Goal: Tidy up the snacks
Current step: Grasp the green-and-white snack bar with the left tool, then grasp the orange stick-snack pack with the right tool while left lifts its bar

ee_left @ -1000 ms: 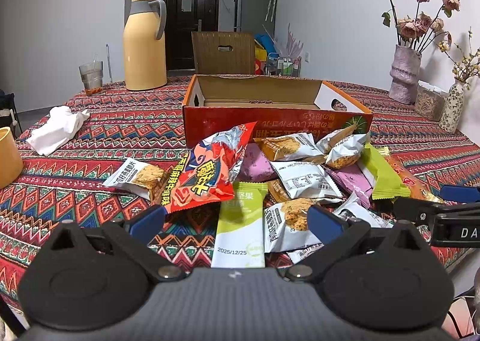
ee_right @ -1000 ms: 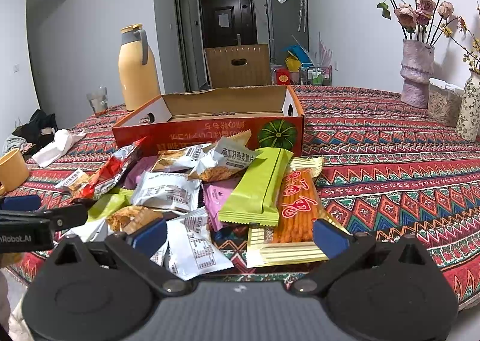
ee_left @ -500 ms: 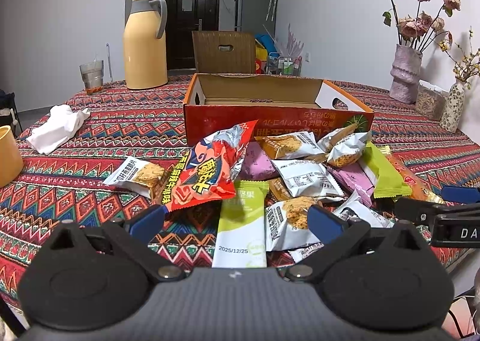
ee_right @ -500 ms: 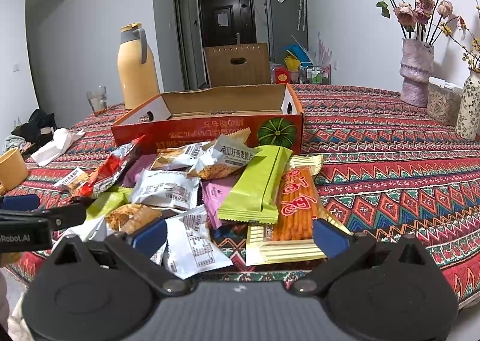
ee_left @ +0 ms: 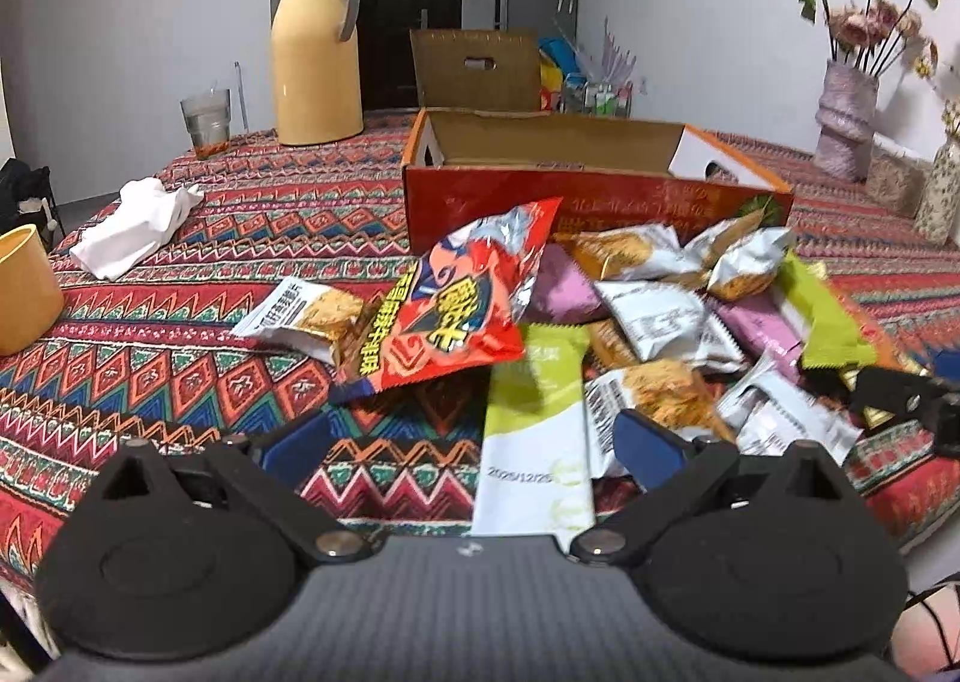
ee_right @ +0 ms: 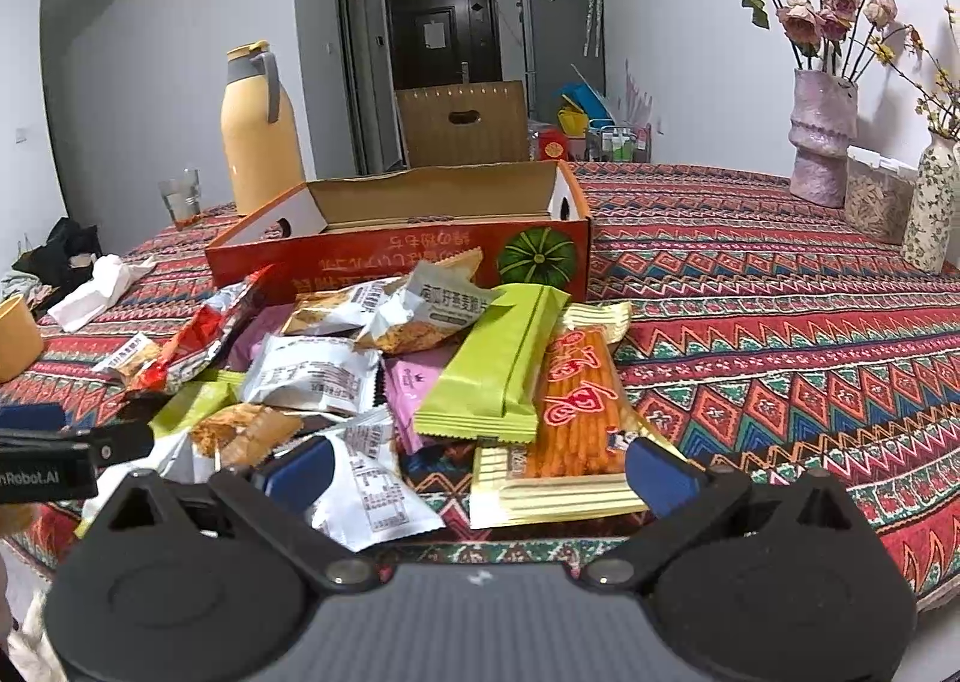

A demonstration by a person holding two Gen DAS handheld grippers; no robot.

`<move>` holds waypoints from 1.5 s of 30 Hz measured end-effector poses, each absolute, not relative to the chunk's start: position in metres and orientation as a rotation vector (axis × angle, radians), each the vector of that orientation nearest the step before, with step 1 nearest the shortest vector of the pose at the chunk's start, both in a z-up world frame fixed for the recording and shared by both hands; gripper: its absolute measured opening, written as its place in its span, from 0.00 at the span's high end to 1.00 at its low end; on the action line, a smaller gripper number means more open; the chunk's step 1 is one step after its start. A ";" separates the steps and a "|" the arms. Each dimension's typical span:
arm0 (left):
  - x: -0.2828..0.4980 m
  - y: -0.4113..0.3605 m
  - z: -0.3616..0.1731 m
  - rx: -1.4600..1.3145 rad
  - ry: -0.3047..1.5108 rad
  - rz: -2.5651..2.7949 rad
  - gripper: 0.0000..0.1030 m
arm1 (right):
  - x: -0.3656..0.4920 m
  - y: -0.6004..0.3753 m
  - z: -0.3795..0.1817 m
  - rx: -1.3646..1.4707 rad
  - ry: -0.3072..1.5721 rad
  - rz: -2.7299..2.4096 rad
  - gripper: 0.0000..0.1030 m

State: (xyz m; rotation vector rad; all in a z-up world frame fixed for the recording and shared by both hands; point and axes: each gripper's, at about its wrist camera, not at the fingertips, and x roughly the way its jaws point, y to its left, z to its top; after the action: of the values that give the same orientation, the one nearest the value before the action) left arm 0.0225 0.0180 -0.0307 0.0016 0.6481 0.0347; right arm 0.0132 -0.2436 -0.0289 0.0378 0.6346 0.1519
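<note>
A pile of snack packets lies on the patterned tablecloth in front of an open orange cardboard box (ee_left: pixel 594 190) (ee_right: pixel 396 256). A red chip bag (ee_left: pixel 456 304) leans on the pile's left side, with a green-and-white bar (ee_left: pixel 534 430) below it. In the right wrist view a lime-green bar (ee_right: pixel 498 358) and an orange stick-snack pack (ee_right: pixel 576 400) lie at the pile's right. My left gripper (ee_left: pixel 471 445) hovers open at the near table edge, nothing between its blue fingers. My right gripper (ee_right: pixel 477 469) is open too, over the near packets. Each gripper shows at the other view's edge.
A yellow thermos jug (ee_left: pixel 315 52), a glass (ee_left: pixel 206 115) and a crumpled white cloth (ee_left: pixel 132 226) stand at the left. A yellow cup (ee_left: pixel 24 286) sits at the far left edge. Vases with dried flowers (ee_right: pixel 819 136) stand at the right.
Both grippers have edged slightly forward toward the pile, and the left view has turned a little. No packet has moved. Both stay open.
</note>
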 end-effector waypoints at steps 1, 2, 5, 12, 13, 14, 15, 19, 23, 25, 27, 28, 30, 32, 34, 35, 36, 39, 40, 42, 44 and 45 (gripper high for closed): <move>0.024 0.018 -0.032 0.008 0.655 0.038 0.04 | 0.014 -0.244 -0.029 0.038 0.636 0.148 0.00; 0.026 0.017 -0.034 0.014 0.663 0.039 0.06 | 0.014 -0.245 -0.030 0.039 0.637 0.144 0.00; 0.031 0.016 -0.039 0.019 0.684 0.039 0.09 | 0.016 -0.246 -0.031 0.039 0.641 0.137 0.00; 0.045 0.009 -0.047 0.021 0.724 0.017 0.34 | 0.020 -0.249 -0.035 0.040 0.654 0.123 0.00; 0.047 0.008 -0.048 0.020 0.732 0.011 0.40 | 0.021 -0.250 -0.036 0.041 0.655 0.121 0.00; 0.048 0.007 -0.049 0.018 0.737 0.006 0.42 | 0.021 -0.251 -0.036 0.041 0.656 0.120 0.00; 0.050 0.006 -0.049 0.020 0.734 0.005 0.43 | 0.022 -0.251 -0.037 0.042 0.657 0.118 0.00; 0.052 0.003 -0.049 0.017 0.736 -0.012 0.52 | 0.023 -0.253 -0.039 0.046 0.662 0.114 0.00; 0.055 -0.001 -0.048 0.010 0.733 -0.042 0.62 | 0.025 -0.255 -0.041 0.050 0.667 0.116 0.00; 0.055 -0.002 -0.048 0.007 0.728 -0.051 0.63 | 0.026 -0.255 -0.042 0.052 0.669 0.116 0.00; 0.055 -0.002 -0.047 0.003 0.723 -0.058 0.63 | 0.027 -0.255 -0.043 0.052 0.671 0.116 0.00; 0.054 -0.003 -0.047 0.006 0.719 -0.059 0.63 | 0.027 -0.256 -0.043 0.053 0.672 0.114 0.00; 0.053 -0.004 -0.044 0.008 0.704 -0.060 0.63 | 0.028 -0.257 -0.044 0.054 0.673 0.111 0.00; 0.050 -0.004 -0.039 0.005 0.681 -0.068 0.63 | 0.029 -0.258 -0.044 0.056 0.672 0.107 0.00; 0.047 -0.005 -0.033 0.006 0.655 -0.074 0.63 | 0.029 -0.260 -0.044 0.057 0.671 0.102 0.00; 0.045 -0.006 -0.029 0.005 0.640 -0.077 0.63 | 0.030 -0.260 -0.044 0.057 0.671 0.100 0.00; 0.044 -0.007 -0.024 0.005 0.625 -0.081 0.63 | 0.030 -0.261 -0.044 0.056 0.670 0.096 0.00; 0.041 -0.010 -0.011 0.003 0.578 -0.096 0.63 | 0.031 -0.264 -0.043 0.053 0.660 0.084 0.00; 0.041 -0.012 -0.007 0.005 0.564 -0.098 0.63 | 0.032 -0.265 -0.042 0.051 0.656 0.080 0.00; 0.042 -0.014 0.000 0.006 0.541 -0.101 0.63 | 0.032 -0.266 -0.040 0.046 0.648 0.073 0.00; 0.044 -0.015 0.005 0.006 0.526 -0.101 0.63 | 0.034 -0.268 -0.039 0.038 0.639 0.066 0.00; 0.046 -0.016 0.006 0.007 0.521 -0.098 0.63 | 0.035 -0.269 -0.039 0.032 0.635 0.060 0.00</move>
State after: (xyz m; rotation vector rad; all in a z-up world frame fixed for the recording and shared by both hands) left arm 0.0458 -0.0158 0.0061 0.0069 0.5215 -0.0979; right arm 0.0347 -0.2691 -0.0385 0.0316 0.6350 0.0602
